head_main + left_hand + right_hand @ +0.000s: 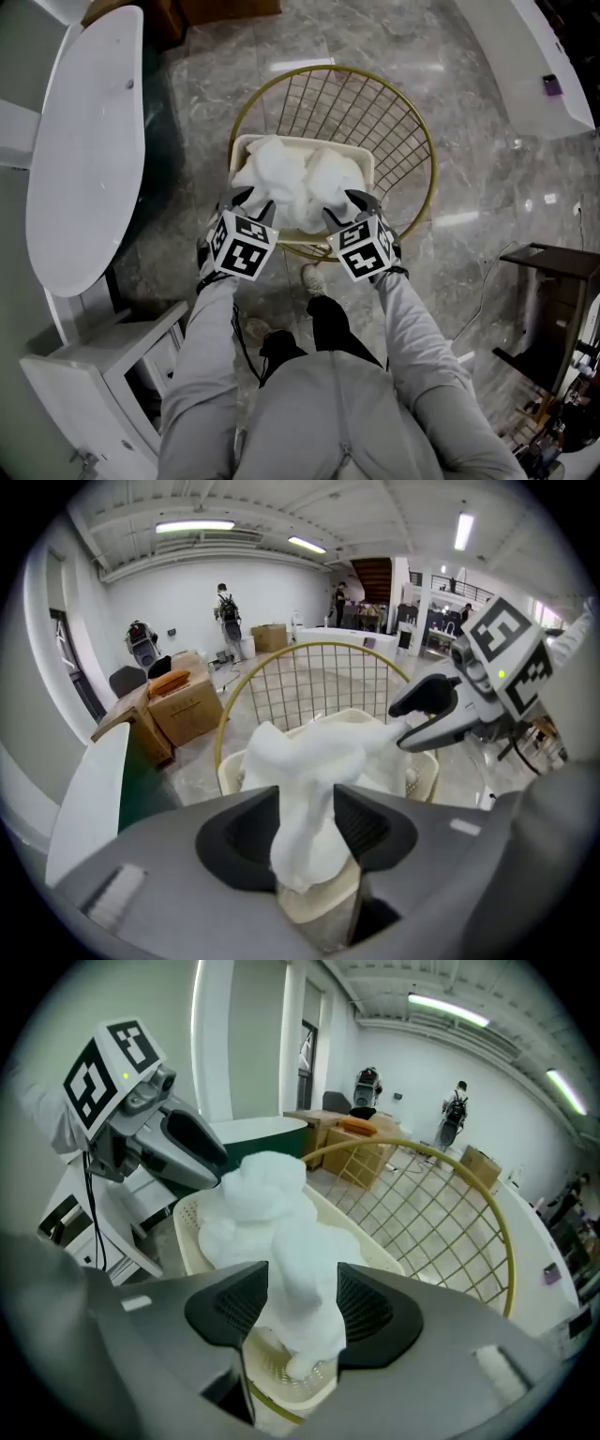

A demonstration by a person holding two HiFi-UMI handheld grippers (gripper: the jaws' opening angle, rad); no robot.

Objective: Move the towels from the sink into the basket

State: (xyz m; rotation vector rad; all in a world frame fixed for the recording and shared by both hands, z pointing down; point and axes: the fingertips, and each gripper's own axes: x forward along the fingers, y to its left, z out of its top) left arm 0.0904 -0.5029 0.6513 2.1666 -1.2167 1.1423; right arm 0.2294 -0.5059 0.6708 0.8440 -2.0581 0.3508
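**Releasing white towels over a cream basket**

Head view: both tongs point steeply down at the middle of the frame. The left gripper [253,202] and the right gripper [345,206] stand side by side at the lower edge of a heap of white towels [295,178]. The heap lies in a cream plastic basket [240,142] and rises above its rim. The basket sits within a gold wire frame [427,159] on a grey marble floor [487,197]. A white oval surface [84,169] fills the left of the frame, well apart from the towels.

Markings: each gripper carries a cube, left [242,246] and right [364,248], faced with black-and-white square code markers. These are block patterns, not letters or numerals. Brown cartons [183,710] at the left of the left gripper view show no print large enough to read.

Left gripper view: the jaws are spread. A fold of towel hangs down between the dark ribbed pads [361,822]; it brushes the right-hand pad but is not pinched.

Right gripper view: the jaws are likewise spread. A hanging fold of towel stands between the pads [364,1309], with the perforated basket floor visible below it and no squeeze on the cloth.
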